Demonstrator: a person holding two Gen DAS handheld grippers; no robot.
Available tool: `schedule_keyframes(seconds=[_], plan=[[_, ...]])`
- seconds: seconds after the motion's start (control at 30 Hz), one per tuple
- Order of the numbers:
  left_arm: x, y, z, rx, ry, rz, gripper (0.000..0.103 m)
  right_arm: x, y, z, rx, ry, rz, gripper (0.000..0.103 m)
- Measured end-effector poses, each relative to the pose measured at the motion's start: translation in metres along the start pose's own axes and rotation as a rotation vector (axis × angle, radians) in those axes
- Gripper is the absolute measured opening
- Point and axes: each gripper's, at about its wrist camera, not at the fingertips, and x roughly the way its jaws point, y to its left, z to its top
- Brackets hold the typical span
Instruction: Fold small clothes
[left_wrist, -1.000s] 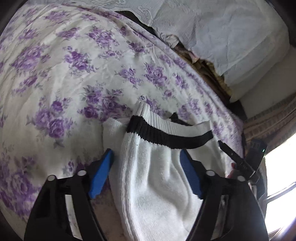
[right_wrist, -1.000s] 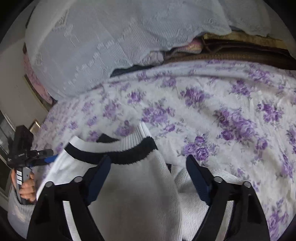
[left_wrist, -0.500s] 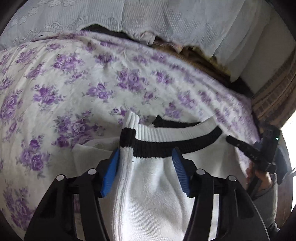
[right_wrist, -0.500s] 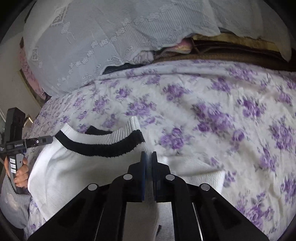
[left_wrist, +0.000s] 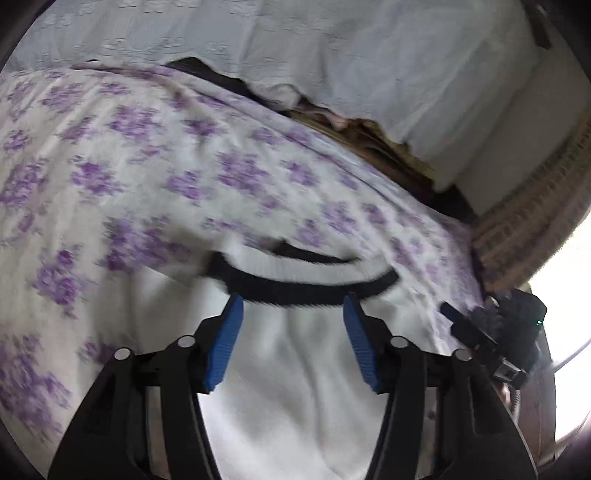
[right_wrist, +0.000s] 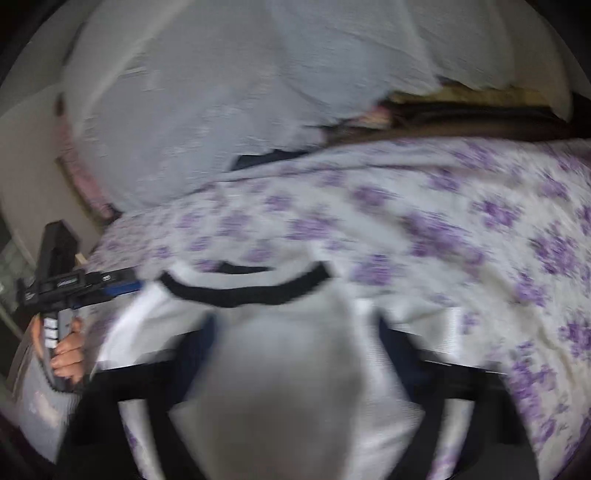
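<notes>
The white sweater (left_wrist: 295, 369) is being spread flat on the floral bedspread (left_wrist: 129, 177), black-trimmed collar (left_wrist: 306, 291) pointing away toward the white lace cover (left_wrist: 332, 55). The left gripper (left_wrist: 291, 339) is being held above it, jaws apart after just opening, nothing pinched. The right gripper (right_wrist: 295, 339), blurred, is being opened wide over the cloth, nothing gripped.

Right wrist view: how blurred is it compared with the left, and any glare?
Right wrist view: heavy motion smear; sweater and right hand-held gripper fingers are soft streaks. Left wrist view: milder blur, left hand-held gripper sharp, window blown out white.
</notes>
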Motion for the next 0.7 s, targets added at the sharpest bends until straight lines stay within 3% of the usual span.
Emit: schedule_keyframes(seconds=[0.03, 0.1, 0.17, 0.27, 0.37, 0.4, 0.57, 0.63, 0.7], plan=[[0.005, -0.005, -0.006, 0.017, 0.018, 0.011, 0.069, 0.010, 0.009, -0.008, -0.015, 0.038, 0.014, 0.100], [0.027, -0.008, -0.021, 0.048, 0.074, 0.104, 0.076, 0.033, 0.013, -0.023, -0.002, 0.119, 0.031, 0.100], [0.046, -0.002, -0.034, 0.052, 0.106, 0.159, 0.076, 0.036, 0.011, -0.032, 0.000, 0.077, 0.014, 0.100], [0.038, -0.018, -0.041, 0.108, 0.057, 0.228, 0.076, 0.031, 0.002, -0.033, 0.067, 0.050, 0.068, 0.100], [0.019, -0.031, -0.055, 0.097, 0.008, 0.133, 0.078, 0.025, -0.006, -0.036, 0.107, 0.019, 0.121, 0.100], [0.017, -0.034, -0.059, 0.099, 0.008, 0.128, 0.082, 0.024, -0.007, -0.037, 0.109, 0.017, 0.121, 0.100], [0.020, -0.054, -0.088, 0.158, 0.015, 0.240, 0.085, 0.018, 0.015, -0.045, 0.033, 0.042, 0.009, 0.100], [0.016, -0.058, -0.098, 0.151, 0.016, 0.242, 0.085, 0.013, 0.025, -0.051, -0.005, 0.057, -0.051, 0.100], [0.005, -0.061, -0.108, 0.144, 0.004, 0.229, 0.085, -0.008, 0.031, -0.058, -0.008, 0.008, -0.104, 0.100]])
